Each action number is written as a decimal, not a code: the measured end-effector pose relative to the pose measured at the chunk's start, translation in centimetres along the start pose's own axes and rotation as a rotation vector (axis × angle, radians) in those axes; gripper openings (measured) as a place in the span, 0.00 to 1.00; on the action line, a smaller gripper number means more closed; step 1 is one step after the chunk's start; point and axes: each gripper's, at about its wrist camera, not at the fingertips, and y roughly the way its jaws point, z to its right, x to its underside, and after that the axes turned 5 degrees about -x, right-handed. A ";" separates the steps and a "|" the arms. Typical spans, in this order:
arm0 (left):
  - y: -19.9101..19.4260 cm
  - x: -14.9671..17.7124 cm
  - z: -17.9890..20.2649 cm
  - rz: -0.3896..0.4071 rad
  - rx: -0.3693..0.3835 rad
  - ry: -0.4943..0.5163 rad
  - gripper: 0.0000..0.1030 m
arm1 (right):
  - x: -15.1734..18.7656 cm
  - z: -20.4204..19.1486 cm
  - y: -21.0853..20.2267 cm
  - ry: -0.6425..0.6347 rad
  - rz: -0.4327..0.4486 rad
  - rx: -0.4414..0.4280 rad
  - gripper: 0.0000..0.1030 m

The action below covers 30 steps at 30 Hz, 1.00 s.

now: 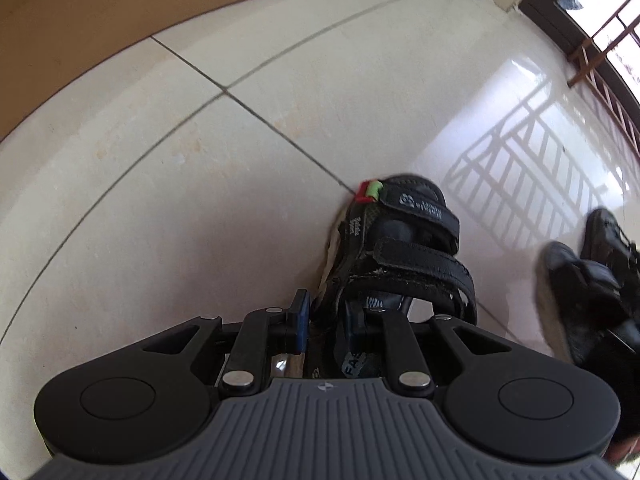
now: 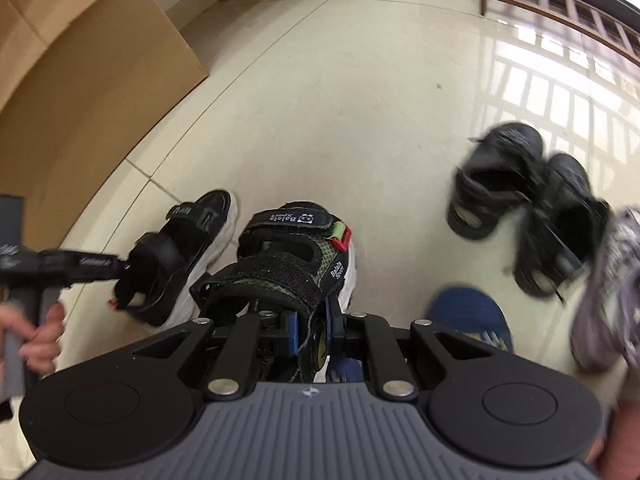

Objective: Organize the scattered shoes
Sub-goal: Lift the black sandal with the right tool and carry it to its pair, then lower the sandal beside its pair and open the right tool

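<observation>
On my left, a big cardboard box stands on the tiled floor; its opening is out of view, so I cannot tell what it holds.

My left gripper is clamped on the heel side of a black strapped sandal with a red and green tab. From the right wrist view the sandal's white sole looks to be on or just above the floor, with its toe pointing away from me. I cannot say for certain that it has touched down.

Just to the right of it is its mate, the second sandal. My right gripper has its pads pinched tight on this one's heel strap and holds it close beside the first, toes pointing the same way. I judge this pair to be nearly lined up and only waiting to be set down and let go.

Further right, a blue shoe peeks out from behind my right gripper. Past it, two dark sandals lie tumbled against each other at odd angles, and a greyish-purple sneaker sits blurred at the edge.

So one pair is close to sorted, and at least those four shoes on the right remain scattered. That leaves most of the job still ahead.
</observation>
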 end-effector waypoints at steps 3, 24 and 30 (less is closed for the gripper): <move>0.1 -0.5 -0.4 -0.008 0.003 -0.030 0.18 | -1.4 -0.8 2.5 -0.011 -0.011 -0.004 0.14; 0.8 -2.2 -0.9 0.000 -0.010 -0.055 0.19 | -3.6 -5.2 10.9 -0.082 -0.047 0.022 0.15; 0.9 -1.8 -0.6 -0.001 -0.002 -0.045 0.21 | -2.6 -5.6 11.9 -0.114 -0.065 0.040 0.18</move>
